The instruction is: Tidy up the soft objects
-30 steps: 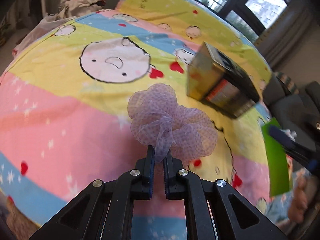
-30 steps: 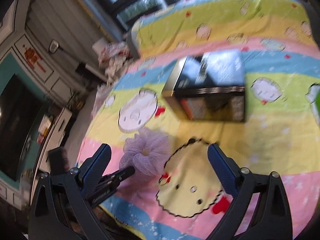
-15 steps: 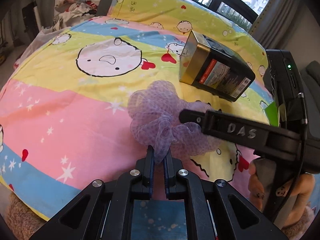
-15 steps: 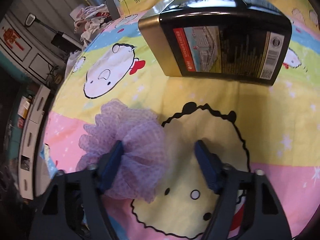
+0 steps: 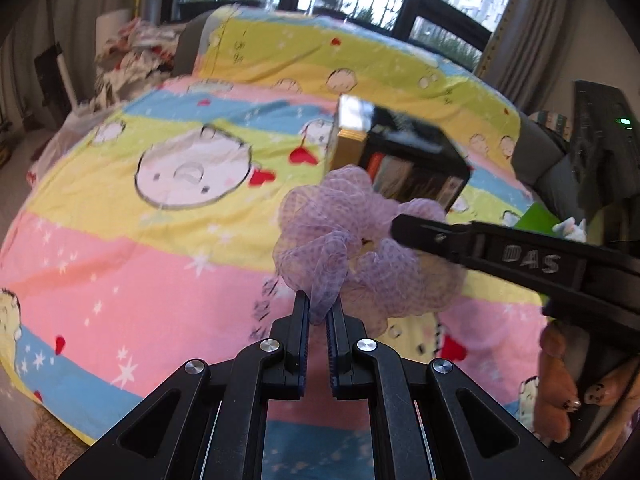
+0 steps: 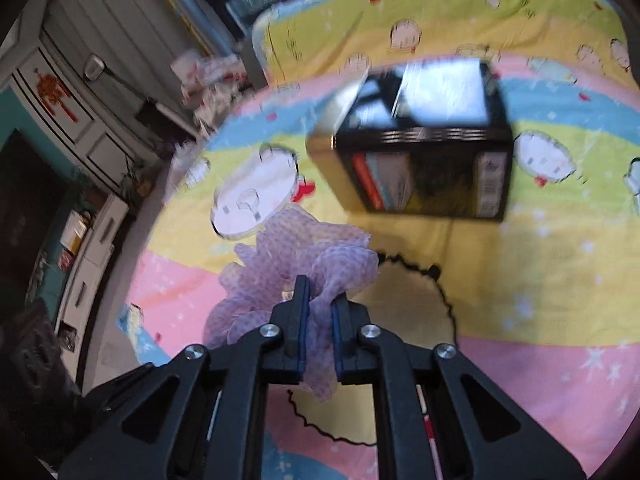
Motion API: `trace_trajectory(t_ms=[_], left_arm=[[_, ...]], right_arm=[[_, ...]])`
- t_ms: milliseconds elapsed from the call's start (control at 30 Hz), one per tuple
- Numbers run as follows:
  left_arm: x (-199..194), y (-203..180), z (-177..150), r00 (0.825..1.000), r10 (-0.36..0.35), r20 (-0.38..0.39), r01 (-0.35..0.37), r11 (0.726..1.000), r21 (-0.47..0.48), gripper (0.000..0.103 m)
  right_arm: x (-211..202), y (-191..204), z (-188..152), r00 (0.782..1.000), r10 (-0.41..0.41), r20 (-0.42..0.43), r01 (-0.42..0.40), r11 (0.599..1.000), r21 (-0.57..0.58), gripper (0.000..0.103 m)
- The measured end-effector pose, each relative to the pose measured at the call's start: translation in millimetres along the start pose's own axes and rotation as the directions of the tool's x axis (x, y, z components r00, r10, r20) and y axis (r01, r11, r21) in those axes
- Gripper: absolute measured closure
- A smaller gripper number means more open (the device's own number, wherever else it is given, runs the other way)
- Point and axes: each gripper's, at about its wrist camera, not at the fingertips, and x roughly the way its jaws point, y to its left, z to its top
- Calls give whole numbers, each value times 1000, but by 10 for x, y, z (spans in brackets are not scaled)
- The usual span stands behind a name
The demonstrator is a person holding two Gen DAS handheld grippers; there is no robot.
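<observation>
A purple mesh scrunchie hangs above the cartoon-print bedspread. My left gripper is shut on its near fold. My right gripper is shut on another fold of the scrunchie; its finger also shows in the left wrist view, reaching in from the right. The scrunchie is held between both grippers, lifted off the bed.
A black and gold box stands on the bed just behind the scrunchie; it also shows in the right wrist view. Crumpled clothes lie at the far left. A green item sits at the right bed edge.
My right gripper came in over the scrunchie and shut on it. Both grippers lifted it, and the box now sits closer behind it.
</observation>
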Motion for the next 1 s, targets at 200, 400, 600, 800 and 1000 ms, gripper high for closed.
trace_trajectory(t_ms=[200, 400, 600, 800, 1000], left_arm=[[-190, -378, 180, 996, -56, 71, 51, 997, 59, 96], [-364, -833, 325, 984, -106, 140, 87, 987, 139, 96], [-479, -1255, 408, 970, -139, 201, 96, 973, 211, 96], [-477, -1738, 423, 957, -218, 192, 156, 943, 293, 96], [-398, -2188, 428, 942, -295, 161, 222, 907, 359, 96]], right_arm=[[-619, -103, 61, 986, 15, 166, -19, 1000, 21, 94], [-1118, -241, 42, 952, 2, 306, -18, 999, 50, 93], [-1491, -463, 17, 915, -18, 404, -21, 995, 94, 93], [-1823, -738, -86, 877, -70, 475, -13, 985, 169, 93], [-2102, -1018, -225, 836, -142, 530, 3, 967, 254, 93]])
